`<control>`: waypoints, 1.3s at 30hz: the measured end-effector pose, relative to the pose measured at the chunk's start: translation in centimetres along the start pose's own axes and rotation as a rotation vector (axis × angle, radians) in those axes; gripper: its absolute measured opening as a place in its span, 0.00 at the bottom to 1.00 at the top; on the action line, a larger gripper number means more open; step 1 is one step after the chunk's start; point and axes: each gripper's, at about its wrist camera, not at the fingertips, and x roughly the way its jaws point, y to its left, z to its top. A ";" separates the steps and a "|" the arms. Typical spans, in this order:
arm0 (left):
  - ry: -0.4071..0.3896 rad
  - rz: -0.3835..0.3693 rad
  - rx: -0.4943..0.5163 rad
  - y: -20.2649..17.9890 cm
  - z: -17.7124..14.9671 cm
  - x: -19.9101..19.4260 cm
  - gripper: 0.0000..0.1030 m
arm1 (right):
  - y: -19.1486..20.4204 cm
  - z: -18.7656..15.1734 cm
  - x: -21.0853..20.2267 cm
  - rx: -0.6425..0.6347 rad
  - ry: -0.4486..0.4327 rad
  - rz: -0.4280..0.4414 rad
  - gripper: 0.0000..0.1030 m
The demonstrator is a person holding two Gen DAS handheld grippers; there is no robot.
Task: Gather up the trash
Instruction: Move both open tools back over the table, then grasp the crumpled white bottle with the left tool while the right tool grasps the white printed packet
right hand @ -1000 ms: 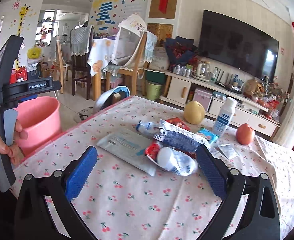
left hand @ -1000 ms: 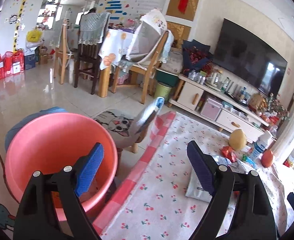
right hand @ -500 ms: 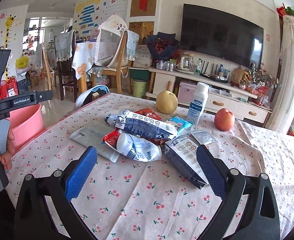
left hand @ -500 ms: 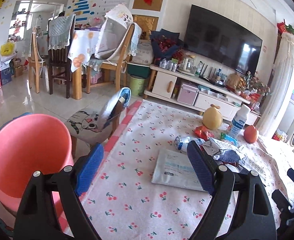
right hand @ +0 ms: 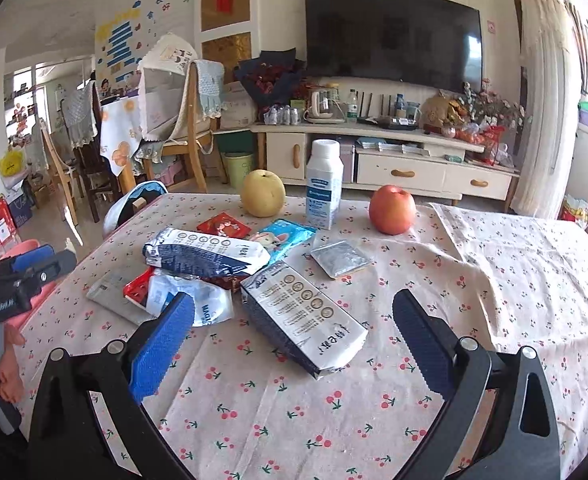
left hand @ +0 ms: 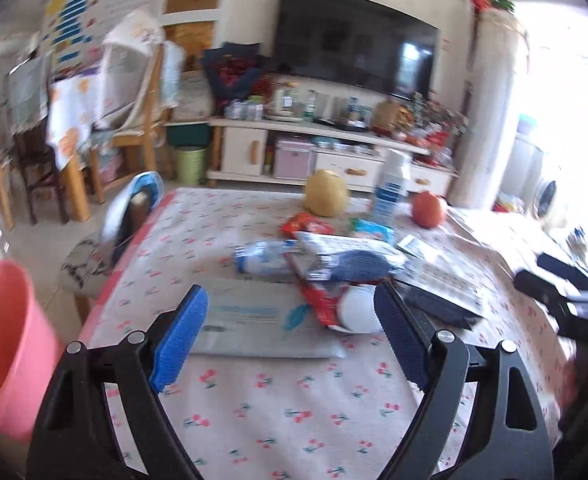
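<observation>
A heap of trash lies on the cherry-print tablecloth (right hand: 493, 264). It holds a flat grey mailer (left hand: 266, 328), a crushed plastic bottle (left hand: 262, 260), a blue-and-white bag (right hand: 206, 256), a flat printed pouch (right hand: 301, 316), a red packet (right hand: 224, 226), a light-blue wrapper (right hand: 286, 236) and a silver sachet (right hand: 339, 258). My left gripper (left hand: 289, 290) hangs open just short of the mailer, with nothing between its pads. My right gripper (right hand: 294, 298) is open in front of the printed pouch, holding nothing. A pink bucket (left hand: 6, 344) stands off the table's left edge.
A pear (right hand: 262, 192), a white bottle (right hand: 325, 184) and an apple (right hand: 391, 210) stand behind the heap. A small chair (left hand: 134, 208) sits at the table's left side. A TV cabinet (right hand: 393, 160) and a green bin (right hand: 238, 166) are beyond.
The left view swung right, from the pink bucket onto the table and the trash heap. The right gripper moved right along the heap and closer to the printed pouch. Both stayed open.
</observation>
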 end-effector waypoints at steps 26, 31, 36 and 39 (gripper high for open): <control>0.248 -0.148 0.371 -7.9 -1.7 9.9 0.83 | -2.6 0.5 11.2 -0.065 0.325 0.186 0.95; 0.295 -0.293 0.387 -9.6 -2.8 9.0 0.83 | -2.7 0.2 11.1 -0.049 0.364 0.240 0.95; 0.272 -0.251 0.363 -9.4 -2.6 8.8 0.83 | -2.7 0.1 11.1 -0.066 0.363 0.207 0.95; 0.287 -0.211 0.350 -9.1 -2.8 9.2 0.83 | -2.6 -0.1 11.5 -0.079 0.370 0.182 0.95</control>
